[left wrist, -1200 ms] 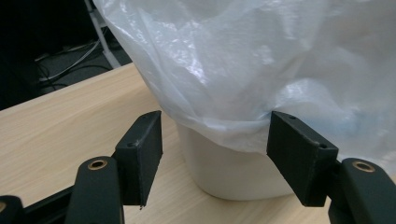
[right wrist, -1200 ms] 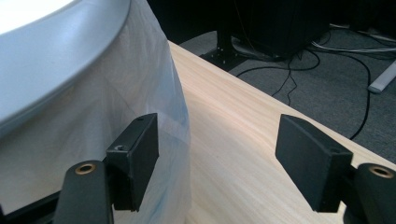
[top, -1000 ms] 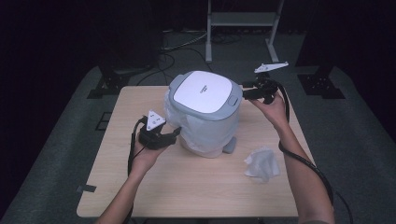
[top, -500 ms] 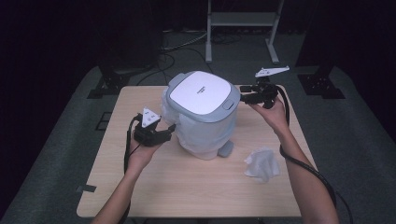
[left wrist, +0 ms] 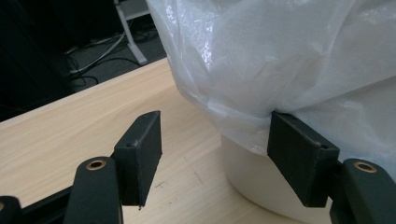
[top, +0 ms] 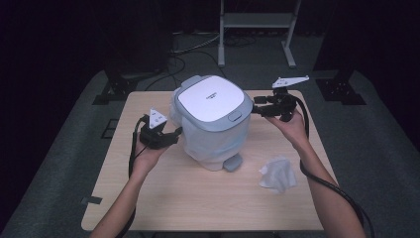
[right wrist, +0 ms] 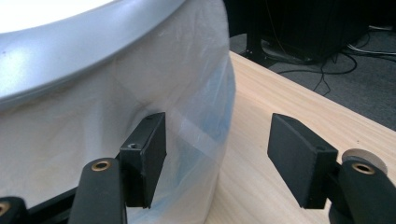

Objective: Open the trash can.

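A small pedal bin (top: 213, 141) stands mid-table with a white lid (top: 208, 99) in a grey rim, and a thin plastic bag (top: 218, 144) hangs down over its outside. My left gripper (top: 176, 133) is open at the bin's left side. In the left gripper view (left wrist: 215, 140), one finger (left wrist: 299, 154) touches the bag's lower hem (left wrist: 243, 121) above the white bin wall (left wrist: 252, 182). My right gripper (top: 256, 106) is open at the bin's upper right. In the right gripper view (right wrist: 217, 140), one finger (right wrist: 144, 154) lies against the bag (right wrist: 93, 126) under the lid rim (right wrist: 70, 51).
A crumpled white tissue (top: 277, 174) lies on the wooden table (top: 148, 198) to the front right of the bin, whose grey pedal (top: 232, 162) points toward me. A metal frame (top: 257, 20) and cables (top: 188, 49) sit on the dark floor beyond the table.
My left gripper has drifted slightly away from me along the bin's left side. The bin's pedal end has shifted a little to the left. The right gripper has barely moved.
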Available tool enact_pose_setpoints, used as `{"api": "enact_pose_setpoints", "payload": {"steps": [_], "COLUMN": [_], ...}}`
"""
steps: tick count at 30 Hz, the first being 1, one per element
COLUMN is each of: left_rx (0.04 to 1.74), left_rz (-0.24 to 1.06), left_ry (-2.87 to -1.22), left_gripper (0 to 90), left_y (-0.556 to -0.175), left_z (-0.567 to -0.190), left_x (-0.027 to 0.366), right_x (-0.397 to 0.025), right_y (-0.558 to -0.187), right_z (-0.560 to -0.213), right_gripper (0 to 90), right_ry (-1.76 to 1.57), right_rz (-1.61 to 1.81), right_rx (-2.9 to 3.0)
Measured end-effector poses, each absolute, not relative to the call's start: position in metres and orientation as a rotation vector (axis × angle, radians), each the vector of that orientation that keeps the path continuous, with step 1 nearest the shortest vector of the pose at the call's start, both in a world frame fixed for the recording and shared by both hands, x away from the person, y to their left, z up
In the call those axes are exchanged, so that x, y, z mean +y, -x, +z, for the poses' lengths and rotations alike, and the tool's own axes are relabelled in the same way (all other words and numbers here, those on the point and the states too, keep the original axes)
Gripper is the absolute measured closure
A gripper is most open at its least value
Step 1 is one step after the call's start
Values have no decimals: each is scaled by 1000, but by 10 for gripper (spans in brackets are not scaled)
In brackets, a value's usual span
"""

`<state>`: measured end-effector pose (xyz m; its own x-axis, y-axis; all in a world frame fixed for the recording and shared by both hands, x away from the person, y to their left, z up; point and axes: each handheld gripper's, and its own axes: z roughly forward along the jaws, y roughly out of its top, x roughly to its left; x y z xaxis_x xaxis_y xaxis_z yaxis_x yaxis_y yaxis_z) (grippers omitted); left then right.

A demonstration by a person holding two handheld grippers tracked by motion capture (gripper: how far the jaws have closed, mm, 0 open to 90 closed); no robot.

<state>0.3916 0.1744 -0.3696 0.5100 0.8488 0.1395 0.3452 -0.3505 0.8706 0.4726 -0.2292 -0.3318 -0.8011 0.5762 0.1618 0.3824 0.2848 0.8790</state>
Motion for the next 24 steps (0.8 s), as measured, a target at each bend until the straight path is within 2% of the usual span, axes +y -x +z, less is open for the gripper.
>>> {"api": "enact_pose_setpoints", "payload": {"steps": [24], "left_rx": [929], "left_rz": [762], "left_ry": [-1968], "left_gripper": [360], "left_y": [-446], "left_z": [-365], "left_x": [168], "right_x": [-230], "right_y": [-439], "right_z": [-331], "right_gripper": [339], "right_ry": [-852], "right_rz": [1525], "right_rx": [2394]}}
